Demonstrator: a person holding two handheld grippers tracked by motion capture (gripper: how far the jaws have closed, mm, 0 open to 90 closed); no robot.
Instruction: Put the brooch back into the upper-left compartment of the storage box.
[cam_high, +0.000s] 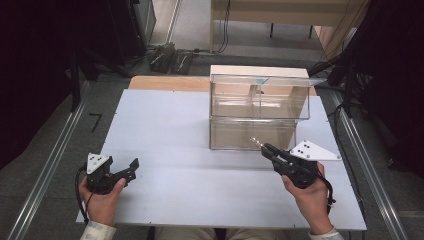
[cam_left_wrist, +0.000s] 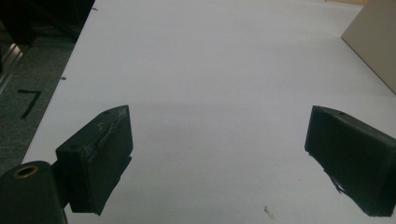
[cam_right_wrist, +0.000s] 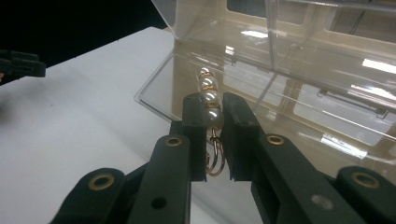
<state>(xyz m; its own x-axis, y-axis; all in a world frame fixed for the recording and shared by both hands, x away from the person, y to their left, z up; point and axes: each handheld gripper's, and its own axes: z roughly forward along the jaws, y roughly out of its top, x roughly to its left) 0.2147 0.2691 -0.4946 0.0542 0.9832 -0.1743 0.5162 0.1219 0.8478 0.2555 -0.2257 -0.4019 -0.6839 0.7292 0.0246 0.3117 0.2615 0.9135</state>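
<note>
Clamped between the right gripper (cam_right_wrist: 212, 123) jaws: pearl strand (cam_right_wrist: 208, 95), long axis running straight ahead toward the clear box (cam_right_wrist: 299, 70); left gripper (cam_left_wrist: 217, 158) jaws wide, bare.

black tongs (cam_right_wrist: 212, 135) – white pearls (cam_right_wrist: 210, 93), gold rings – clear box (cam_high: 259, 107), pale table (cam_high: 170, 145)

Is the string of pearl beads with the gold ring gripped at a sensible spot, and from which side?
Probably yes. The right gripper pinches the string of pearl beads with the gold ring at its lowest pearl, from the ring end, leaving the other pearls protruding toward the clear plastic box.
</note>
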